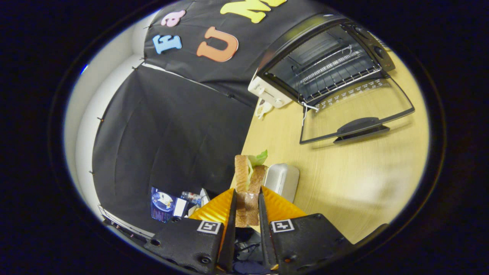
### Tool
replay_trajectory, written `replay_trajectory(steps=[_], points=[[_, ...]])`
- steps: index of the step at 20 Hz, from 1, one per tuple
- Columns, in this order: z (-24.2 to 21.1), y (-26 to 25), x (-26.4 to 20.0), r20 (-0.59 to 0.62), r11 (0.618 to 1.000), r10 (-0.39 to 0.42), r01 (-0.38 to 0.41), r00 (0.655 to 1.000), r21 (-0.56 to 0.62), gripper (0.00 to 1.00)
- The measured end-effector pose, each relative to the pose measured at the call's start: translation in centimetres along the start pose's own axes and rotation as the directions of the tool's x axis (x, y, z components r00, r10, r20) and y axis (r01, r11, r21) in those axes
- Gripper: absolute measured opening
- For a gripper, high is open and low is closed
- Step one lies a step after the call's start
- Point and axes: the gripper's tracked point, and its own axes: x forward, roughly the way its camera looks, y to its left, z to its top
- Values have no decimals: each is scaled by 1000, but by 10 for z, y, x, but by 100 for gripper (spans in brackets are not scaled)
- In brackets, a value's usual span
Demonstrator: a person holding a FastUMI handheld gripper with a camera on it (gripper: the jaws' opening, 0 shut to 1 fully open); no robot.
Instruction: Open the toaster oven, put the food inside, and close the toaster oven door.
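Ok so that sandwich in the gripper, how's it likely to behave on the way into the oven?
The sandwich is probably soft: the gripper holds it between both fingers, so a hard squeeze may dent the bread. The lettuce sticking out on top looks loose and could slip out. It likely weighs little, so tilting it toward the open toaster oven seems the main risk.

No legible text (markings blurred)

A tan-crusted sandwich (247, 179) with a pale green lettuce leaf sits clamped between the fingers of the gripper (246, 198), a matte silver-grey tray (282, 179) just beside it. Well beyond them on the light, wood-grain table (344, 172), the toaster oven (324, 61) shows a black frame, cream side and silvery wire rack (332, 70).
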Motion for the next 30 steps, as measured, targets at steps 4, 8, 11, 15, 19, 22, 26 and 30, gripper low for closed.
replay_trajectory(steps=[4,8,11,15,19,22,26,30], points=[[41,-17,-7,241,1000,5,-3,971,-6,34],[90,-33,-32,478,996,24,-61,878,62,34],[115,-55,-37,578,987,-16,-81,816,141,34],[154,-83,-47,711,955,-45,-179,702,238,34],[187,-110,-39,764,920,-105,-229,637,318,34],[218,-120,-21,772,930,-151,-175,618,322,34],[255,-141,16,746,943,-220,-60,629,328,35],[270,-159,39,709,938,-317,99,630,332,35]])
